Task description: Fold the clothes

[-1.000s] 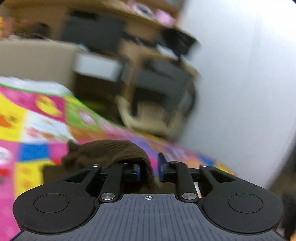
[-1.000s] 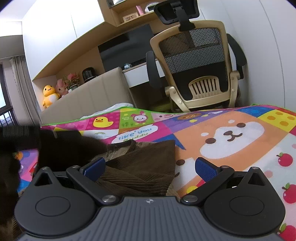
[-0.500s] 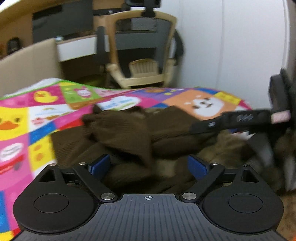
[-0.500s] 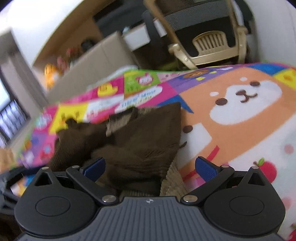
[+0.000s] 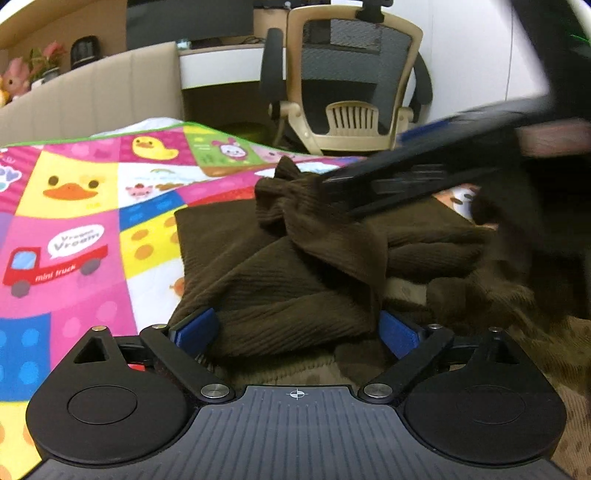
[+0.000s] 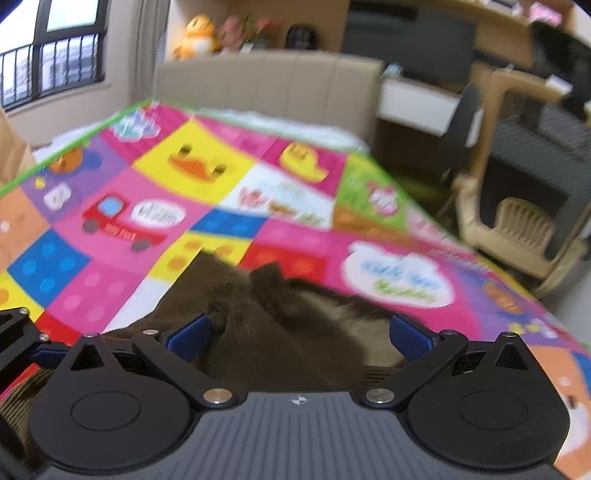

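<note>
A crumpled brown corduroy garment (image 5: 303, 280) lies on a colourful cartoon play mat (image 5: 74, 221). My left gripper (image 5: 295, 328) hovers low over its near edge. Its jaws are still opening wide, and a fold of cloth lies between the blue pads without being pressed. The right gripper shows in the left wrist view as a blurred black bar (image 5: 424, 177) above the garment's far part. In the right wrist view my right gripper (image 6: 299, 334) is open above the brown garment (image 6: 280, 325), touching nothing. The left gripper's edge (image 6: 18, 332) peeks in at far left.
The mat (image 6: 147, 206) covers a bed with a beige padded headboard (image 5: 92, 96). A beige mesh office chair (image 5: 351, 85) and a desk stand past the mat's far edge. Plush toys (image 6: 195, 33) sit on the ledge behind, and a window (image 6: 51, 48) is at left.
The left gripper went from shut on a fold of the garment to wide open, dropping it. The right gripper, still open, swung left and rolled, so it looks across the mat toward the headboard.
</note>
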A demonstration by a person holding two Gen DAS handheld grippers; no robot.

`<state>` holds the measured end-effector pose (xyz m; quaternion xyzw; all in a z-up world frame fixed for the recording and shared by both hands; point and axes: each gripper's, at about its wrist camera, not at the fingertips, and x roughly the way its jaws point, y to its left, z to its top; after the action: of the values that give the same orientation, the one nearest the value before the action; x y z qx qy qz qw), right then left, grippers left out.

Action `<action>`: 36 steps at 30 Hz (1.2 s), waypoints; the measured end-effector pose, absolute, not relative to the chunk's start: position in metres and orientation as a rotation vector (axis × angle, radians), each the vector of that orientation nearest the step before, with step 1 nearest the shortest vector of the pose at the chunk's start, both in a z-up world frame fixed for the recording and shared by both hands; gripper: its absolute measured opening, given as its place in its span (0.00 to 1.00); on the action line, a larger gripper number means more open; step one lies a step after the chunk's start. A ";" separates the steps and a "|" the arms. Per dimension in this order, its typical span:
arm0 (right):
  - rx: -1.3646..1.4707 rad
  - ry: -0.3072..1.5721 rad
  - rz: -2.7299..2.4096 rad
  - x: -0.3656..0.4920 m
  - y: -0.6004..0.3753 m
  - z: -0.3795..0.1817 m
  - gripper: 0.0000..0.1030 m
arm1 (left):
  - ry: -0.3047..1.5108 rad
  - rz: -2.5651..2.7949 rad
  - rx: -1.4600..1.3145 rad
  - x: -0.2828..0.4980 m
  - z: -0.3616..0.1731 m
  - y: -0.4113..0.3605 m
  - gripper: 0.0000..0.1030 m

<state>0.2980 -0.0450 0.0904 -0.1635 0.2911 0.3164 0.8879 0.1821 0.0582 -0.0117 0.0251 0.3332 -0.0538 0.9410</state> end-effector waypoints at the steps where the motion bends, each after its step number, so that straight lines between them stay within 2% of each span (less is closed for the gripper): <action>1: -0.376 0.590 0.636 0.294 -0.043 0.088 1.00 | 0.684 -0.108 0.053 0.181 -0.013 0.058 0.95; 6: -0.637 0.284 0.245 0.279 -0.073 0.087 1.00 | 0.697 -0.109 0.049 0.180 -0.015 0.060 0.96; 8: -0.659 0.286 0.142 0.282 -0.107 0.084 1.00 | 0.697 -0.115 0.047 0.180 -0.015 0.060 0.96; 10: -0.607 0.347 0.105 0.285 -0.145 0.084 1.00 | 0.700 -0.126 0.041 0.179 -0.015 0.061 0.97; 15: -0.170 0.590 0.319 0.277 -0.223 0.088 1.00 | 0.725 -0.157 0.044 0.178 -0.017 0.061 0.97; 18: -0.001 0.636 0.418 0.274 -0.237 0.086 1.00 | 0.710 -0.177 0.024 0.177 -0.010 0.058 0.97; 25: 0.184 0.683 0.534 0.324 -0.181 0.099 1.00 | 0.624 -0.278 0.059 0.183 0.021 0.034 0.97; 29: 0.112 0.670 0.562 0.349 -0.117 0.097 1.00 | 0.682 -0.229 0.064 0.192 0.007 0.033 0.97; 33: 0.214 0.736 0.666 0.367 -0.085 0.085 1.00 | 0.757 -0.228 0.023 0.189 -0.013 0.044 0.97; 36: 0.323 0.765 0.665 0.364 -0.096 0.082 1.00 | 0.783 -0.217 -0.006 0.184 -0.022 0.053 0.97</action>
<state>0.3643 -0.0965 0.0817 0.1540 0.3649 0.3169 0.8618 0.1840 0.0534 -0.0222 -0.0029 0.3806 -0.1057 0.9187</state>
